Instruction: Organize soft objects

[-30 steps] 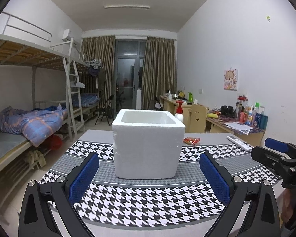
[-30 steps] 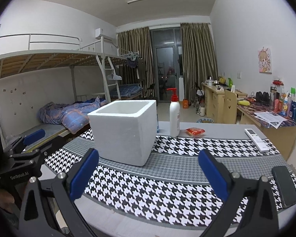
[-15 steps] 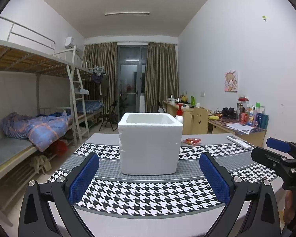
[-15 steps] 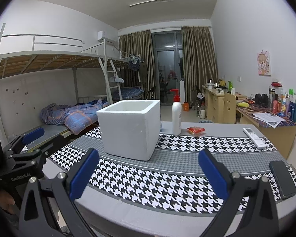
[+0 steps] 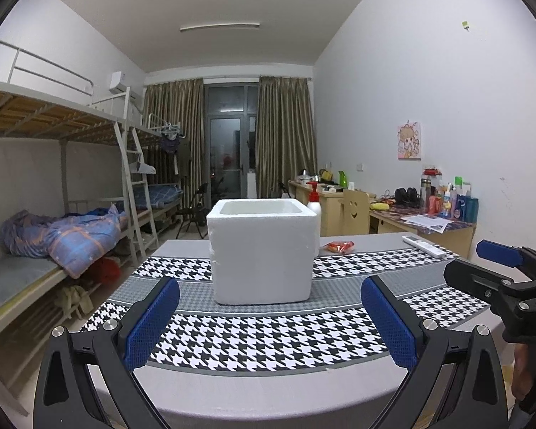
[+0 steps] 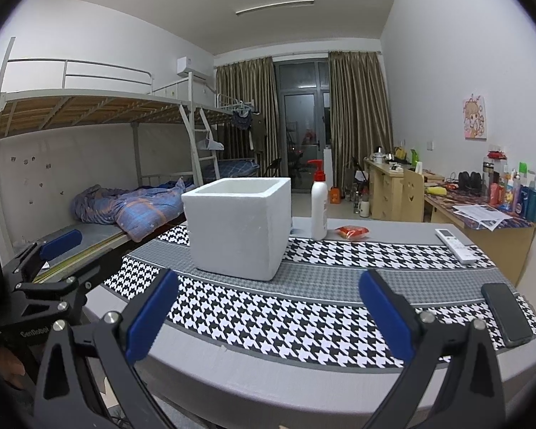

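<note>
A bunk bed point(image 5: 53, 178) runs along the left wall of the room, with a crumpled blue quilt point(image 5: 64, 236) on its lower mattress. In front of the cameras stands the surface point(image 6: 303, 361), covered by a houndstooth cloth point(image 5: 268, 339) in black, white and grey bands. A white foam box point(image 5: 262, 254), open at the top, sits upright near the middle of the cloth; its inside cannot be seen from either view, so whether it holds anything soft cannot be told. Just behind the box to its right stands a white pump bottle point(image 6: 319, 207) with a red top. A small red packet point(image 6: 352, 231) lies near the bottle on the plain grey part of the surface. Further right lies a white remote control point(image 6: 455, 245), and close to the near right edge a dark phone point(image 6: 505, 312) lies flat.

The left gripper point(image 5: 268, 325) hangs low over the near edge of the surface, its blue-padded fingers point(image 5: 153, 321) spread wide with nothing between them. The right gripper point(image 6: 268, 318) sits beside it, its fingers point(image 6: 386, 318) likewise spread wide and holding nothing. Both are well apart from the box.
</note>
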Available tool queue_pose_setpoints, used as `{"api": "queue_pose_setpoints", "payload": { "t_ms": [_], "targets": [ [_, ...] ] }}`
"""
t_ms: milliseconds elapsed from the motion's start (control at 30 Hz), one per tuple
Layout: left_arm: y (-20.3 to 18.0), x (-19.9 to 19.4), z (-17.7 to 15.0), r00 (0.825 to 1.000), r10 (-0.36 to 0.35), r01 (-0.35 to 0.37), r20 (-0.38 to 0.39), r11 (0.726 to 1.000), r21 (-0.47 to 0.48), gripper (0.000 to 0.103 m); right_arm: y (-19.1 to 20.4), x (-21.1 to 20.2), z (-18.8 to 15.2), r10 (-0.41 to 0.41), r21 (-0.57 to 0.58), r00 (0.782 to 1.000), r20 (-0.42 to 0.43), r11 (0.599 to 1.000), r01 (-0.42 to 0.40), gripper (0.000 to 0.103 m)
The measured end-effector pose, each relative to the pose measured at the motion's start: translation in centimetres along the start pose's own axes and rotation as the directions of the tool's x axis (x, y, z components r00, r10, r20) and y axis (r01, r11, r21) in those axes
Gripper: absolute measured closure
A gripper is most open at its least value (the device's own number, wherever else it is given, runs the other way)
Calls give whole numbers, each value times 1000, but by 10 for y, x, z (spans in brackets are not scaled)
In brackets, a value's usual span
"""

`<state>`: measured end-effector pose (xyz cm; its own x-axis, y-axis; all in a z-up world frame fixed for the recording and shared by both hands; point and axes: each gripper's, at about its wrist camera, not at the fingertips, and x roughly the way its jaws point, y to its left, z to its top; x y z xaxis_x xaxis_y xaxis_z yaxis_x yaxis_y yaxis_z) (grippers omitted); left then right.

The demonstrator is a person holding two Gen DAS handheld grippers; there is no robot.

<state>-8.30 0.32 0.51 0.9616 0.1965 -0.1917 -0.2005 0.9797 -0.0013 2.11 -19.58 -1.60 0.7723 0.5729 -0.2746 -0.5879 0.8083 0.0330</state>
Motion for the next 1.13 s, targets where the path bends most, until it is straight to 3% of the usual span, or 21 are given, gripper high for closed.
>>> {"api": "queue_pose_setpoints", "payload": {
  "t_ms": [1133],
  "targets": [
    [4,0,-2,1000,12,-12,-7,1000,-2,1,3,4,-3,-12,3,1000,-20,1000,12,1]
  ]
}}
